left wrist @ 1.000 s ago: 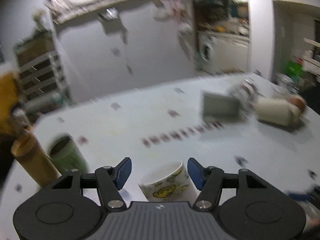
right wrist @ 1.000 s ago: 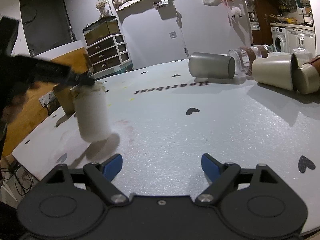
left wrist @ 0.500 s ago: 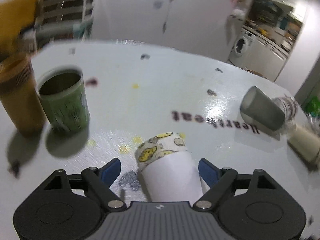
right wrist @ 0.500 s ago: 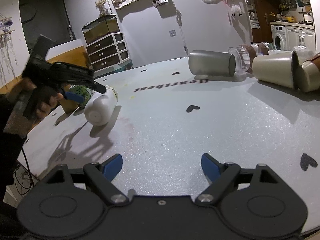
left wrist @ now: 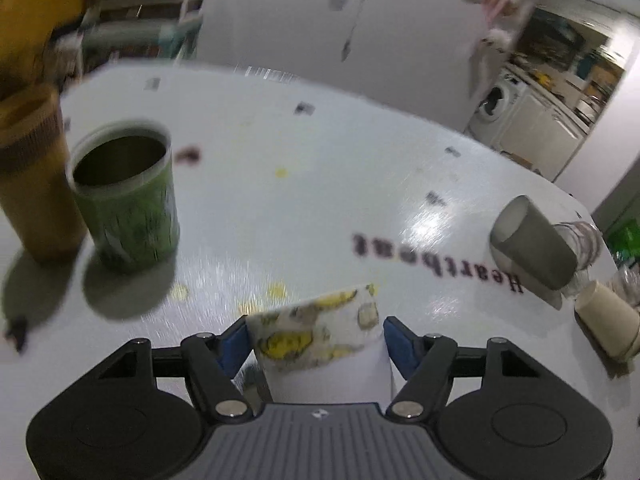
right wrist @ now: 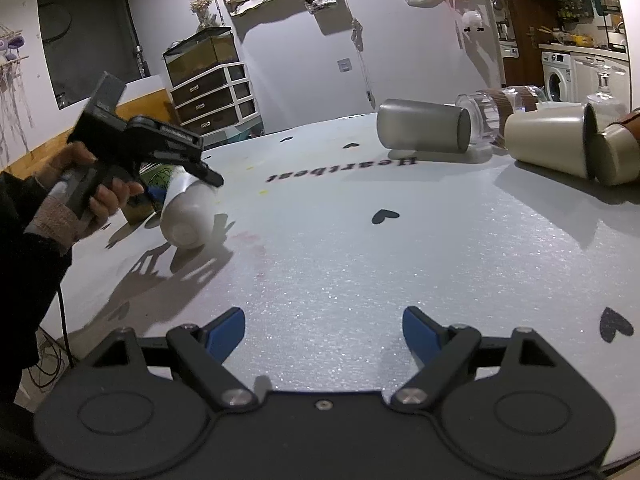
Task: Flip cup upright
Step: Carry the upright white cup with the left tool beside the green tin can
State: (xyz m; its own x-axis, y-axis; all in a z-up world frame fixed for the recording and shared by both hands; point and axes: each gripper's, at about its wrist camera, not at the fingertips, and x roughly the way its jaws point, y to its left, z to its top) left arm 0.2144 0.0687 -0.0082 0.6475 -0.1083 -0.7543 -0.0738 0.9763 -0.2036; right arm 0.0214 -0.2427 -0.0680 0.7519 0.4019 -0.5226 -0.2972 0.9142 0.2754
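Note:
My left gripper (left wrist: 310, 344) is shut on a white cup with a yellow cartoon band near its rim (left wrist: 320, 340). The cup is tilted, its rim pointing away from the camera. In the right wrist view the same cup (right wrist: 188, 216) hangs tilted above the table's left part, its white base toward the camera, held by the left gripper (right wrist: 200, 176). My right gripper (right wrist: 324, 330) is open and empty, low over the near part of the white table (right wrist: 360, 260).
A green cup (left wrist: 128, 200) and a brown cup (left wrist: 32, 176) stand upright at the left. A grey cup (right wrist: 424, 130), clear glasses (right wrist: 484, 116), a cream cup (right wrist: 548, 144) and another cup (right wrist: 616, 152) lie on their sides at the far right.
The left gripper has turned the white cup from upside down toward tilted and carried it lower and closer to the table. The right gripper has not moved.

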